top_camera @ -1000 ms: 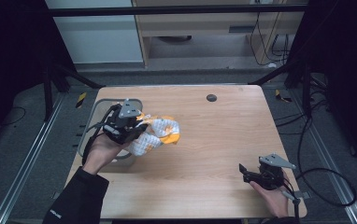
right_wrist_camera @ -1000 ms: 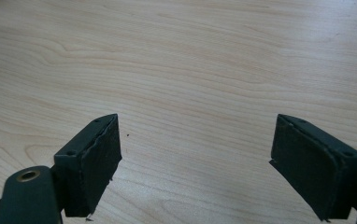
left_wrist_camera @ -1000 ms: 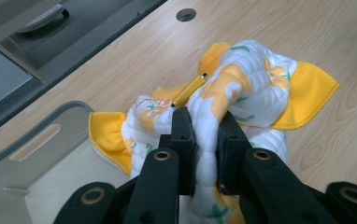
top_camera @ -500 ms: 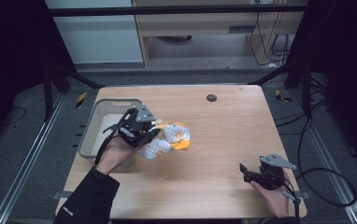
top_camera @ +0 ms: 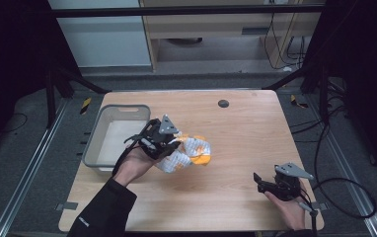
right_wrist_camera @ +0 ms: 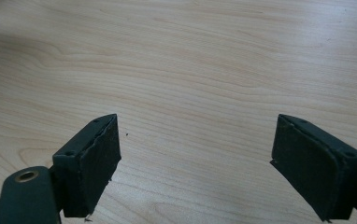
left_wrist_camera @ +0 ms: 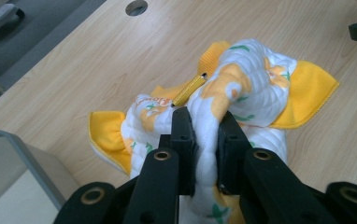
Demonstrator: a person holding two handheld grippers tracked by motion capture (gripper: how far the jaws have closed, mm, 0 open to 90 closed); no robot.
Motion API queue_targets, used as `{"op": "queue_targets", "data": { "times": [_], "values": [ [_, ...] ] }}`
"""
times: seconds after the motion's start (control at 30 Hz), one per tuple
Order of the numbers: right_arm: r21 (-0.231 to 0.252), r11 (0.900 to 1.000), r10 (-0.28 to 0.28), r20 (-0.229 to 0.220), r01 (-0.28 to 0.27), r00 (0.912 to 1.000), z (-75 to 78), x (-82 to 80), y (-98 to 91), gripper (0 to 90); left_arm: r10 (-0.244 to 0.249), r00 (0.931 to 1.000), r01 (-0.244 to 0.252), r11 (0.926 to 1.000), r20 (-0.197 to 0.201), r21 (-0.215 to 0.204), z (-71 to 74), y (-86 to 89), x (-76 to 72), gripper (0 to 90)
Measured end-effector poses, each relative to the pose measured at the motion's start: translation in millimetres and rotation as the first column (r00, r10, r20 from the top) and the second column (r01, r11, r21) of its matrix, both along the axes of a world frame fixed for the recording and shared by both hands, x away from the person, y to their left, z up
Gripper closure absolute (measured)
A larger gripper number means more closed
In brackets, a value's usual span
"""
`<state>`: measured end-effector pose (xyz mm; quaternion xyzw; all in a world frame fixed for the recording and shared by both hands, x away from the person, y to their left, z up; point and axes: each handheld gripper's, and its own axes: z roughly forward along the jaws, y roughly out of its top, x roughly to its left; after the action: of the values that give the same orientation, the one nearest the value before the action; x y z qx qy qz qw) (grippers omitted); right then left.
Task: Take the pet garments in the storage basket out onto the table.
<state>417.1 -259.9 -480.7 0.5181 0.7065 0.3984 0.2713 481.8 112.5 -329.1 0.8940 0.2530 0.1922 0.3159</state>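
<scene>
A bunched white-and-yellow cloth point(top_camera: 189, 153) lies near the middle of the wooden surface point(top_camera: 236, 128), just at 3 o'clock of a grey bin point(top_camera: 94, 143). The left tongs point(left_wrist_camera: 203, 128) pinch a white fold of it. At 5 o'clock, well apart, the right tongs point(right_wrist_camera: 193, 158) hang spread over bare wood.

Left gripper point(top_camera: 169, 146) and its clamped cloth point(top_camera: 189, 153), farther from the bin point(top_camera: 115, 140)
</scene>
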Motion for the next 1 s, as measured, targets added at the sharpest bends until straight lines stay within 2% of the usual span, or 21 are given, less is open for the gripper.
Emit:
{"op": "queue_targets", "data": {
  "times": [0.57, 1.0],
  "values": [
    [-0.002, 1.0000, -0.001, 0.001, 0.001, 1.0000, 0.3, 0.0, -0.1, 15.4, -0.031, 0.9985, 0.032, 0.9992, -0.044, 0.022, -33.9, -22.8, 3.9, 80.0],
    [-0.003, 1.0000, 0.000, 0.001, 0.000, 1.0000, 0.1, 0.2, -0.4, 15.4, -0.084, 0.9930, 0.086, 0.9960, -0.084, 0.023, -58.0, -43.9, 1.8, 79.8]
  ]
}}
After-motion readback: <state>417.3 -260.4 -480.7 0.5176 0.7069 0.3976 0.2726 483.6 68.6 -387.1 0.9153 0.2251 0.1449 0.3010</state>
